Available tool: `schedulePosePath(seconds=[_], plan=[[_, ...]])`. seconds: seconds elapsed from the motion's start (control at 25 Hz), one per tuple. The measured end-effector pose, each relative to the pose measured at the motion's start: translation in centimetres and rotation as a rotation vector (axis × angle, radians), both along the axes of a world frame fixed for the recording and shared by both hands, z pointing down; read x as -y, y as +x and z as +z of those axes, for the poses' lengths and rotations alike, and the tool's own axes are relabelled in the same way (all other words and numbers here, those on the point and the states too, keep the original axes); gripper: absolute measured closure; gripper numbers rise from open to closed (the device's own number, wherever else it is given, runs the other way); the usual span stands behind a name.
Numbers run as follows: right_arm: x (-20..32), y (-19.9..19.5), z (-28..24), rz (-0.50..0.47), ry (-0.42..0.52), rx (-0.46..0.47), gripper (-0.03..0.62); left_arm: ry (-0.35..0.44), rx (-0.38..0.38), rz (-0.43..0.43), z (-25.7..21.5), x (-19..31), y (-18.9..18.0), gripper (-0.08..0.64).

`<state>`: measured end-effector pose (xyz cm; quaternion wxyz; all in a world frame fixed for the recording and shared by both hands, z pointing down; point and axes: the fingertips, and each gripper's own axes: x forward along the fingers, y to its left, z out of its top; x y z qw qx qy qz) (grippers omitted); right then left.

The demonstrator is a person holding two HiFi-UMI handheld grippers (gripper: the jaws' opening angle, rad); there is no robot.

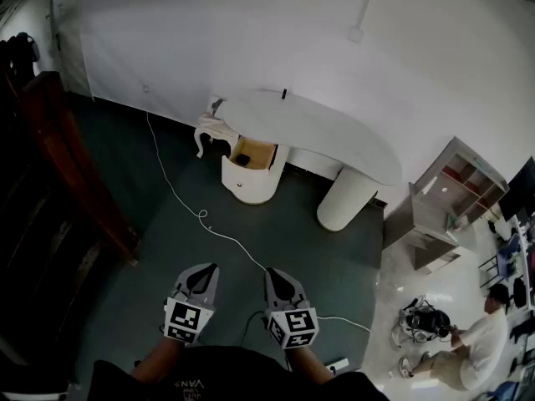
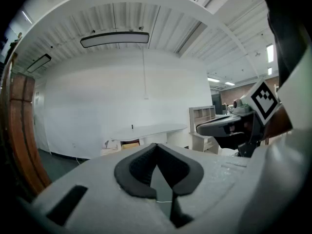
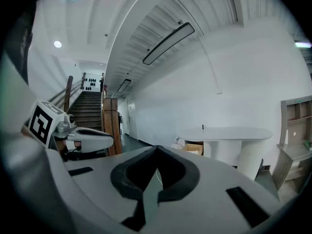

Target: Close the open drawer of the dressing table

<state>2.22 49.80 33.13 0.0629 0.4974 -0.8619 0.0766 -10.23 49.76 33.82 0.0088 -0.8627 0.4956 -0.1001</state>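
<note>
The white dressing table (image 1: 318,132) stands against the far wall on two round pedestals. Its drawer (image 1: 253,154) in the left pedestal stands pulled out, showing a tan wooden inside. Both grippers hang near me, well short of the table, side by side above the dark floor. My left gripper (image 1: 203,276) and my right gripper (image 1: 279,279) are shut with nothing in them. The left gripper view shows the table (image 2: 148,129) far off beyond the closed jaws, and the right gripper view shows it (image 3: 229,133) with the open drawer (image 3: 194,148).
A white cable (image 1: 201,214) runs across the floor from the wall toward me. A wooden stair rail (image 1: 71,165) rises at the left. A small white stool (image 1: 214,132) stands left of the table, a grey shelf unit (image 1: 447,199) at the right, and a crouching person (image 1: 472,341) farther right.
</note>
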Motion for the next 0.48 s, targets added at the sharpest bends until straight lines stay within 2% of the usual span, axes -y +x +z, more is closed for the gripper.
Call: schedulePosePath(seconds=[0.2,0.32,0.4,0.48], plan=[[0.5,2.3,0.3,0.011,0.016,0.061,0.589,-0.014,-0.039,0.006,-0.1,-0.3,2.0,0.541],[1.0,2.8,0.8,-0.002,0.016,0.066,0.585,-0.025,-0.047,-0.008,0.5,0.2,2.5,0.54],[1.7,2.9,1.2,-0.012,0.009,0.06,0.528,-0.035,-0.05,-0.009,0.8,0.8,2.7,0.538],[2.7,2.9,1.7,-0.009,-0.003,0.059,0.522,-0.046,-0.05,-0.007,1.2,1.8,2.8,0.537]])
